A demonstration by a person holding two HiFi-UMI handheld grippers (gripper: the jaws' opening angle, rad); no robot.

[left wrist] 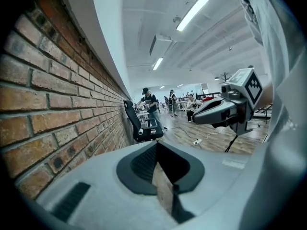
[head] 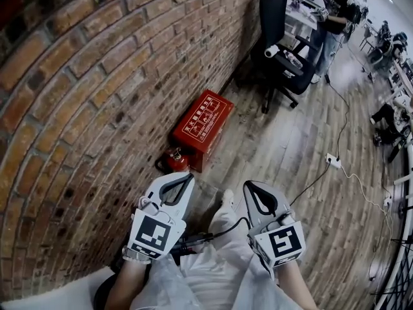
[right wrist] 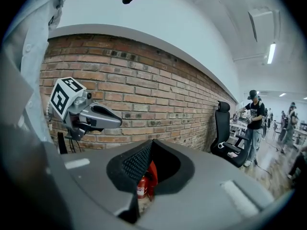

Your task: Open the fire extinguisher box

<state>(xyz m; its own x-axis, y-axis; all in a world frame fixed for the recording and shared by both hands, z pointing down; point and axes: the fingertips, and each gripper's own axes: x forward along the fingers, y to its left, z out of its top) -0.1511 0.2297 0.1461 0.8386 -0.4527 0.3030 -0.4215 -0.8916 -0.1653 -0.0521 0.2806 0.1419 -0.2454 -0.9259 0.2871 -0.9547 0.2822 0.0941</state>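
Observation:
The red fire extinguisher box (head: 202, 125) lies on the wooden floor against the brick wall (head: 84, 95), its lid down. A small red extinguisher (head: 176, 159) stands at its near end and shows through the right jaws' hole (right wrist: 143, 182) in the right gripper view. My left gripper (head: 188, 177) hovers near the box's near end, jaws together, holding nothing. My right gripper (head: 250, 186) hangs beside it to the right, also shut and empty. In the left gripper view the left gripper (left wrist: 156, 145) points along the wall, with the right gripper (left wrist: 225, 110) alongside. The right gripper (right wrist: 151, 143) points toward the wall, the left gripper (right wrist: 88, 115) to its left.
A black office chair (head: 281, 44) stands past the box along the wall. A white power strip (head: 333, 161) with cables lies on the floor to the right. People work at desks (head: 335, 11) at the far end.

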